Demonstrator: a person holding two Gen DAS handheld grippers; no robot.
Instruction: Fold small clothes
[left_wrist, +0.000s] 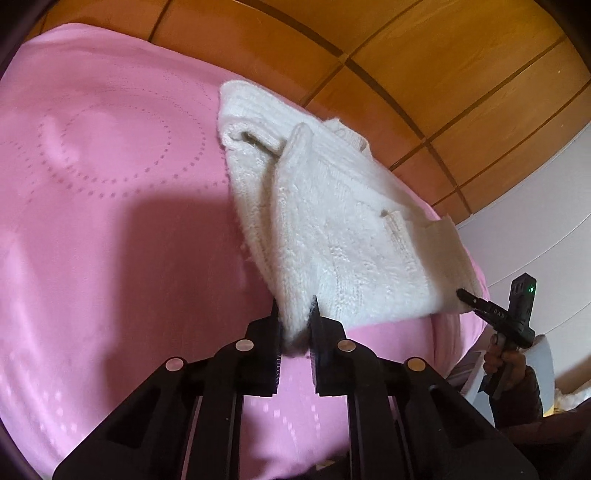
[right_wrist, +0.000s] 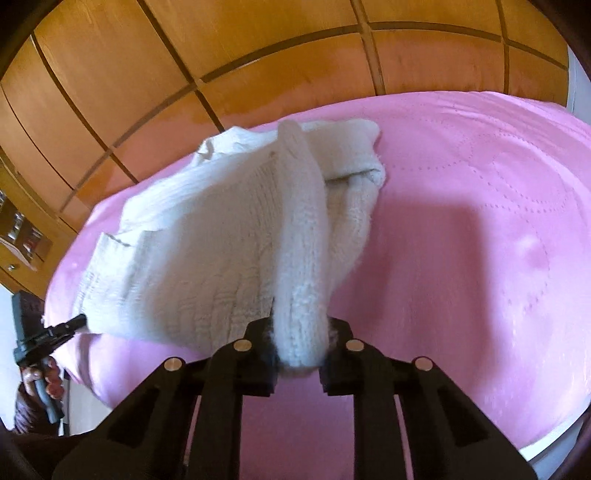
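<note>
A white knitted garment (left_wrist: 332, 221) lies partly lifted on a pink bedspread (left_wrist: 110, 184). My left gripper (left_wrist: 294, 314) is shut on a bunched fold at its near edge. In the left wrist view my right gripper (left_wrist: 466, 297) pinches the garment's other near corner at the right. In the right wrist view the same garment (right_wrist: 207, 240) stretches leftward, and my right gripper (right_wrist: 301, 325) is shut on a thick roll of knit. My left gripper (right_wrist: 77, 320) shows at the far left, clamped on the garment's corner. The cloth hangs taut between the two grips.
The pink bedspread (right_wrist: 480, 221) spreads wide beyond the garment, with stitched circles. Wooden panelled doors (right_wrist: 184, 55) rise behind the bed. A white wall (left_wrist: 535, 221) stands at the right. A hand (left_wrist: 506, 362) holds the right gripper's handle.
</note>
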